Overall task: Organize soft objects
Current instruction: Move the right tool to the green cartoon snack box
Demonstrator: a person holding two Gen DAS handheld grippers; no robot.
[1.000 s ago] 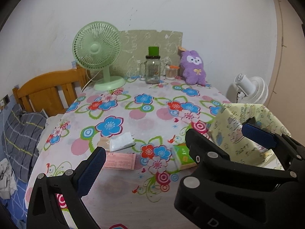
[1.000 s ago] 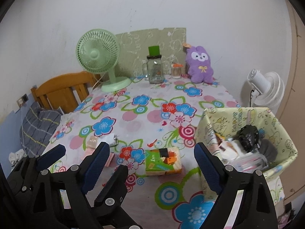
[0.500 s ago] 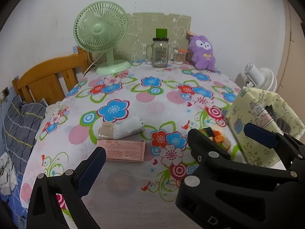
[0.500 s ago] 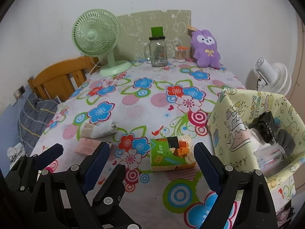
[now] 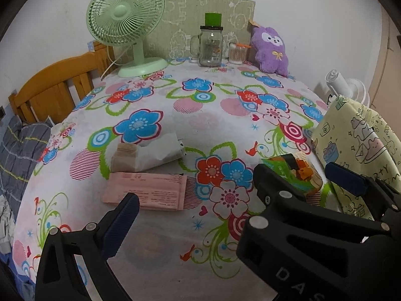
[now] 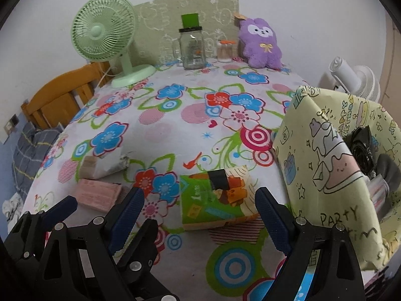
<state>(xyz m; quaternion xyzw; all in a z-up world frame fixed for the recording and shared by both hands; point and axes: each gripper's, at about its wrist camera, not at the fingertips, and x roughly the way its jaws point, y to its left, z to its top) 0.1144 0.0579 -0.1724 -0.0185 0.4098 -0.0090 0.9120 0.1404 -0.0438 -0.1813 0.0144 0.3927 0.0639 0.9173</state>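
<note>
On the table (image 6: 190,135), biggest stuff first:

Table: covered with a loud flower-print cloth, everything else sits on it or right by it.

Yellow bin (image 6: 323,165): soft fabric thing with cartoon prints and "PARTY" on the side, at the table's right edge. Already has some stuff inside, something black plus clear plastic packets, can't tell exactly what.

Green fan (image 5: 125,20): at the back left, near the wall.

Purple plush (image 6: 260,42): sitting upright at the back right, against the wall.

Glass jar (image 5: 211,46): between fan and plush, with a small cotton swab cup (image 5: 236,54) just beside it.

Right gripper (image 6: 199,213): jaws spread wide, holding nothing, hovering close over the green tissue pack.

Left gripper (image 5: 231,192): also wide open and empty, low over the near part of the table, just left of the right one.

Green tissue pack (image 6: 215,195): lying flat near the front, just left of the bin, between the right gripper's fingers in its view.

Pink pack (image 5: 146,193): flat, front left.

White pack (image 5: 150,155): crumpled, just behind the pink one.
</note>
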